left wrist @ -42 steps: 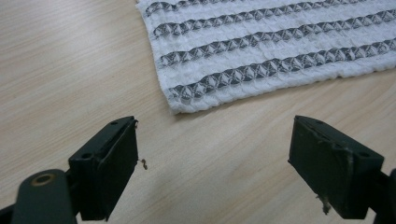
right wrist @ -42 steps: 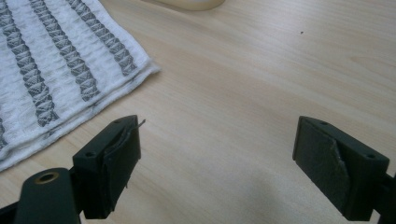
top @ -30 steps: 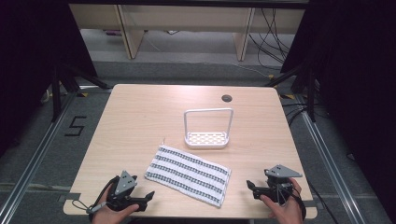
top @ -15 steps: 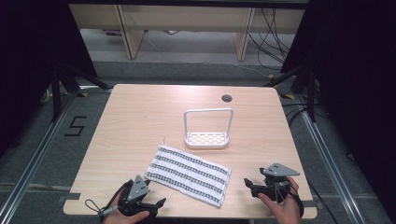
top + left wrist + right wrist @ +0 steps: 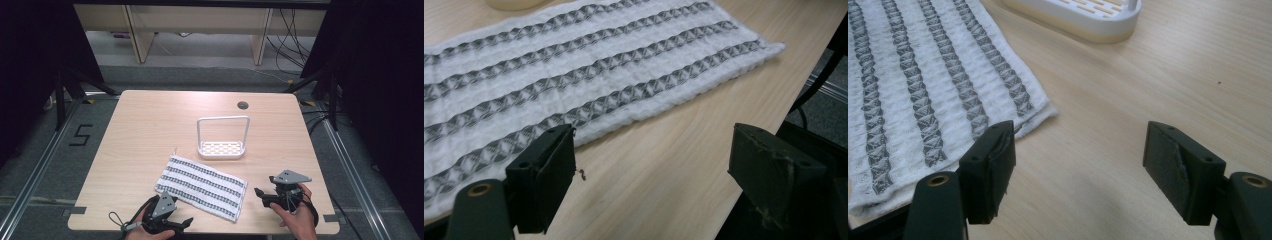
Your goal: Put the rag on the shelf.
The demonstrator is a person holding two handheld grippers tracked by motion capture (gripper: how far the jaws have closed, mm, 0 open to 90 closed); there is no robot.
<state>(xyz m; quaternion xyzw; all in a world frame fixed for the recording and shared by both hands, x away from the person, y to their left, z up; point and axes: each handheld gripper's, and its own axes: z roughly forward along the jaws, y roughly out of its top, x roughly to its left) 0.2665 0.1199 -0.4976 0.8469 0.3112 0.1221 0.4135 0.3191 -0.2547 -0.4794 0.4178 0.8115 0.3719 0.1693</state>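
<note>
Striped towel point(image 5: 589, 85), rack's handle point(image 5: 223, 120) overhead

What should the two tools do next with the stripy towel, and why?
Probably ease each one forward onto the towel's near edge. Both the left tool and right tool are open and empty, just short of the flat towel, touching nothing.

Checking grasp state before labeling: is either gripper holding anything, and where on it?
Nothing is held. The left gripper and right gripper both stand open over bare table, jaws beside the striped towel edge, not closed on it.
</note>
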